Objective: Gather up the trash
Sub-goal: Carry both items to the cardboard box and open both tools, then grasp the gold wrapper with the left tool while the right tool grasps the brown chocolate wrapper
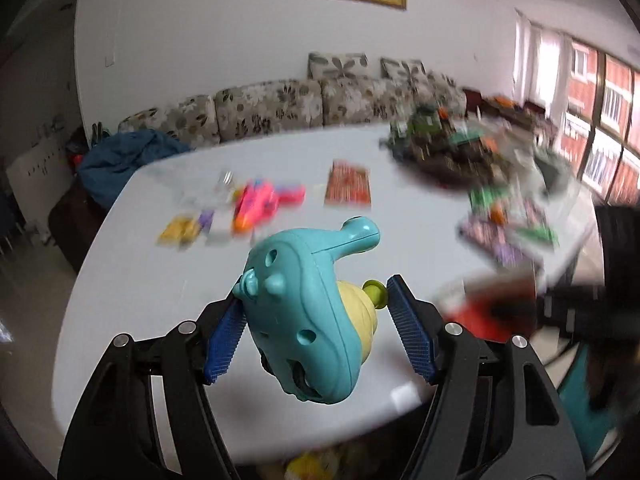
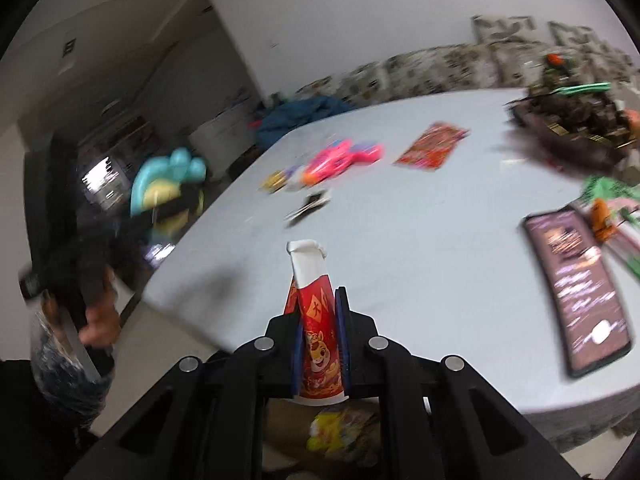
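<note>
Currently left gripper [image 1: 316, 320] jaws pinch the teal toy [image 1: 308, 312]; right gripper [image 2: 320, 336] jaws squash-flat a red paper cup [image 2: 318, 332], both lifted off bench [image 2: 420, 240], likely bin-bound.

A toy [image 1: 308, 316] sits between the fingers of the left gripper [image 1: 316, 332], above the near edge of the table [image 1: 160, 300]. A flattened paper cup [image 2: 316, 332] stands upright in the right gripper [image 2: 320, 344], over the table's near edge. A toy gun [image 2: 340, 158] lies mid-table; a packet [image 2: 432, 146] lies right of it. A phone [image 2: 576, 288] lies at the right. A sofa [image 1: 272, 108] stands behind the table.
</note>
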`<state>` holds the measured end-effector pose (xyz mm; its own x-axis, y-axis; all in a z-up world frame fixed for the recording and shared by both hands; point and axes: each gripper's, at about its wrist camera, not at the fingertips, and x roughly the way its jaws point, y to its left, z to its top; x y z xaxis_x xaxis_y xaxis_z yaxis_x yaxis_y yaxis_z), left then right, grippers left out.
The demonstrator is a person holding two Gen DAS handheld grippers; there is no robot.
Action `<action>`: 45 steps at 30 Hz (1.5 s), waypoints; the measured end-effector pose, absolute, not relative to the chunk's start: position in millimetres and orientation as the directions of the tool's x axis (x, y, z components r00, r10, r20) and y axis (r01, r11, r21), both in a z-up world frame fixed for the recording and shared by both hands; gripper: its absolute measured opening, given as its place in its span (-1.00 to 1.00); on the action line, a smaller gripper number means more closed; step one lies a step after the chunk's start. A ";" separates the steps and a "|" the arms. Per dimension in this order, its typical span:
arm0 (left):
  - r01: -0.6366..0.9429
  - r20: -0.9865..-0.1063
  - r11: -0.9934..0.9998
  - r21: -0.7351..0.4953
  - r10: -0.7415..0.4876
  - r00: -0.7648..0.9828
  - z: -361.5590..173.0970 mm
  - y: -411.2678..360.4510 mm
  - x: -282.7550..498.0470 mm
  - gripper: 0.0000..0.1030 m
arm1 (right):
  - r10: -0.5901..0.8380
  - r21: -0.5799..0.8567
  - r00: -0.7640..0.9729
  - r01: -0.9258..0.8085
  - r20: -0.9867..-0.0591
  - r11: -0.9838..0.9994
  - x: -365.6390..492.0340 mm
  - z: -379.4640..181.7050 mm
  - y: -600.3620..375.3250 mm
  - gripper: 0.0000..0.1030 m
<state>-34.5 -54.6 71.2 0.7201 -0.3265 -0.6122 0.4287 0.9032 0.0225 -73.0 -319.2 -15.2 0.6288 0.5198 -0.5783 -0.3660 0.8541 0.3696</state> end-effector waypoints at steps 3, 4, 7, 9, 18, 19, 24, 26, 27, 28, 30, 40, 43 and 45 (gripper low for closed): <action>0.432 -0.722 0.901 0.023 -0.284 0.630 21.0 -28.5 -75.0 0.30 | 0.561 0.368 0.545 -0.429 -0.623 0.825 -97.6 -25.6 -293.6 -0.74; 0.432 -0.756 0.902 0.015 -0.272 0.595 5.1 -21.0 -79.1 0.30 | 0.572 0.368 0.510 -0.450 -0.642 0.814 -105.3 -32.7 -283.5 -0.73; 0.422 -0.840 0.905 -0.047 -0.265 0.474 -45.8 -0.6 -90.1 0.30 | 0.573 0.368 0.422 -0.474 -0.703 0.800 -114.3 -61.9 -257.5 -0.72; 0.418 -0.881 0.907 -0.062 -0.246 0.404 -82.6 5.0 -89.4 0.31 | 0.558 0.376 0.362 -0.462 -0.747 0.804 -110.1 -95.1 -239.4 -0.68; 0.406 -0.934 0.913 -0.047 -0.184 0.305 -160.2 8.3 -81.5 0.80 | 0.448 0.277 0.311 -0.465 -0.838 0.841 -108.6 -144.9 -209.6 -0.03; 0.419 -0.923 0.906 -0.049 -0.201 0.327 -150.2 7.4 -85.1 0.80 | 0.462 0.274 0.337 -0.477 -0.820 0.835 -111.2 -128.7 -212.1 -0.03; 0.476 -0.819 0.879 0.026 -0.254 0.514 -70.5 5.3 -100.7 0.80 | 0.483 0.190 0.514 -0.520 -0.709 0.833 -88.1 -49.0 -219.5 0.17; 0.469 -0.772 0.882 0.041 -0.270 0.575 -45.0 8.2 -100.7 0.80 | 0.456 0.144 0.572 -0.506 -0.682 0.850 -55.7 -28.8 -213.2 0.19; 0.452 -0.748 0.891 0.048 -0.268 0.607 -30.4 8.4 -93.1 0.80 | 0.435 0.134 0.593 -0.482 -0.677 0.866 -28.8 -21.2 -209.4 0.20; 0.438 -0.733 0.898 0.046 -0.267 0.626 -21.6 10.2 -87.9 0.80 | 0.410 0.133 0.612 -0.447 -0.676 0.885 0.5 -16.4 -205.6 0.21; 0.401 -0.698 0.915 0.036 -0.264 0.665 -6.6 19.6 -76.6 0.80 | 0.370 0.134 0.628 -0.391 -0.685 0.911 51.9 -13.5 -197.7 0.22; 0.216 -0.683 0.976 0.040 -0.131 0.719 12.7 56.2 -4.9 0.80 | 0.162 -0.001 0.554 -0.282 -0.817 0.959 206.3 -58.9 -153.3 0.44; 0.188 -0.687 0.980 0.063 -0.094 0.721 21.4 70.8 28.6 0.80 | 0.189 -0.025 0.572 -0.345 -0.798 0.938 194.6 -59.1 -146.4 -0.06; 0.163 -0.697 0.985 0.060 -0.075 0.713 21.0 80.8 64.7 0.80 | 0.200 -0.030 0.574 -0.365 -0.794 0.931 185.9 -57.1 -148.0 -0.13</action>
